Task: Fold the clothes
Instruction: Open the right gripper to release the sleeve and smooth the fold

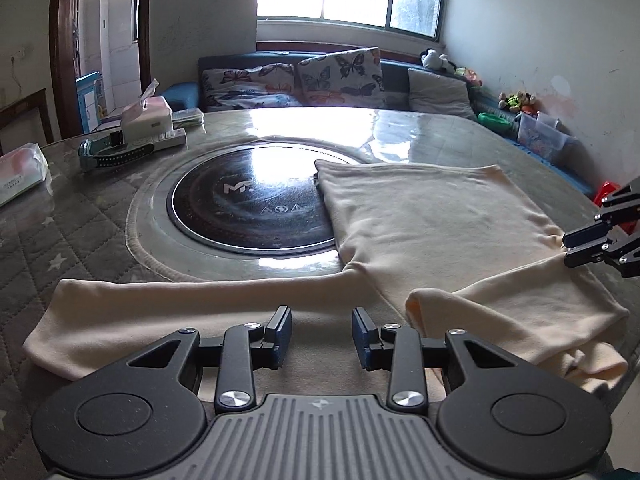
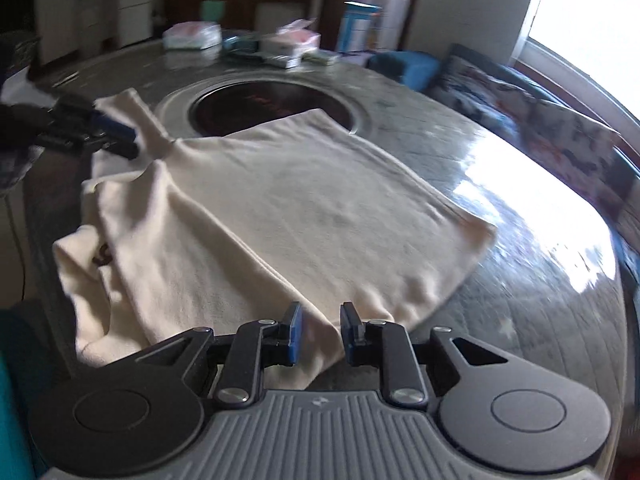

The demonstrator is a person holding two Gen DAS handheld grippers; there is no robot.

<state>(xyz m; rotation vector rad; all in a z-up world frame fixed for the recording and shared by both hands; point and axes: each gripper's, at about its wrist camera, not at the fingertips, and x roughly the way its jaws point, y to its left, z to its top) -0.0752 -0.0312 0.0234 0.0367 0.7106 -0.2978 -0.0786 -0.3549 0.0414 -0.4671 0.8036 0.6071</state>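
Note:
A cream long-sleeved garment (image 1: 432, 220) lies spread on the round table, its body partly over the dark centre disc. One sleeve (image 1: 168, 300) stretches left along the near edge. My left gripper (image 1: 321, 334) is open and empty just above that sleeve near the shoulder. The garment also shows in the right wrist view (image 2: 304, 208), blurred. My right gripper (image 2: 320, 334) is open over the garment's near corner, holding nothing. It shows in the left wrist view (image 1: 576, 250) at the right edge. The left gripper shows in the right wrist view (image 2: 116, 136) by the sleeve.
A dark round disc (image 1: 248, 208) sits in the table's middle. A tissue box (image 1: 146, 116), a remote, a teal strap (image 1: 108, 154) and a wipes pack (image 1: 20, 172) lie at the far left. A sofa with butterfly cushions (image 1: 340, 76) stands behind the table.

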